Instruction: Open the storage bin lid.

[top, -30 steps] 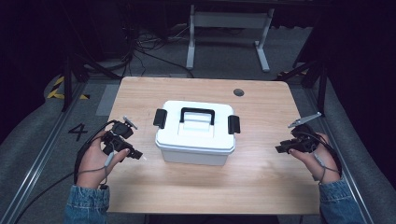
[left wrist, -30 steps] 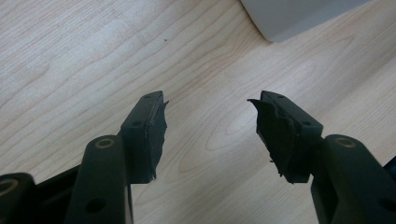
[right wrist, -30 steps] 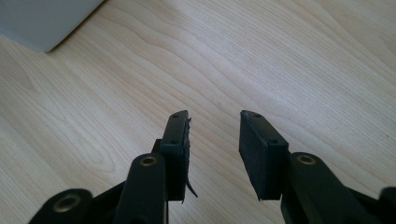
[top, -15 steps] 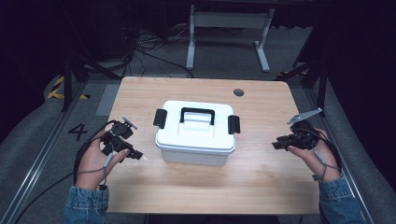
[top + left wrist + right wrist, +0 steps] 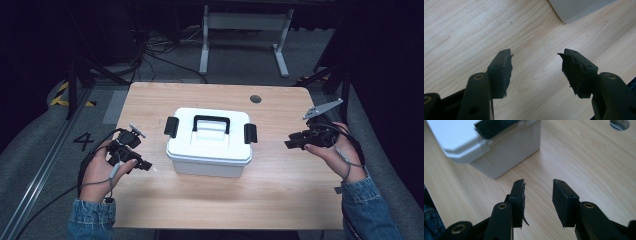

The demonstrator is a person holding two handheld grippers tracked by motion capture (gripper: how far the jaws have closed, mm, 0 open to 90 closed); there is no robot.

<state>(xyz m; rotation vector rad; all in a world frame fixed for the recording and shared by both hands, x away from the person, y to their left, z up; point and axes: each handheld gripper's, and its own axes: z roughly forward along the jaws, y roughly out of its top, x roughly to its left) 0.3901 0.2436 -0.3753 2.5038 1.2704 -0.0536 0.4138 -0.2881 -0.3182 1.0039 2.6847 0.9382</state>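
A white lidded storage box sits mid-counter between two hand-held claws, neither yet in contact with it. The right claw, jaws parted with nothing between them, hangs above the wood with the box's right-hand black latch ahead of its tips and a little apart; in the right gripper view the box lies ahead and to the left of that claw, its dark latch higher than the jaws. The left claw is likewise released and empty, tips just short of the box's near left corner; in the left gripper view that corner lies ahead and to the right of the claw. The other latch is beyond the left claw, farther along the box's side. The likely risk is a poor approach: a claw arriving low or off-line could strike the box wall instead of the latch and shove the light box across the smooth counter. A one-sided push, with the other claw not bracing, could also twist the box out of alignment, and the black carry handle lying flat on the lid offers no steadying hold.
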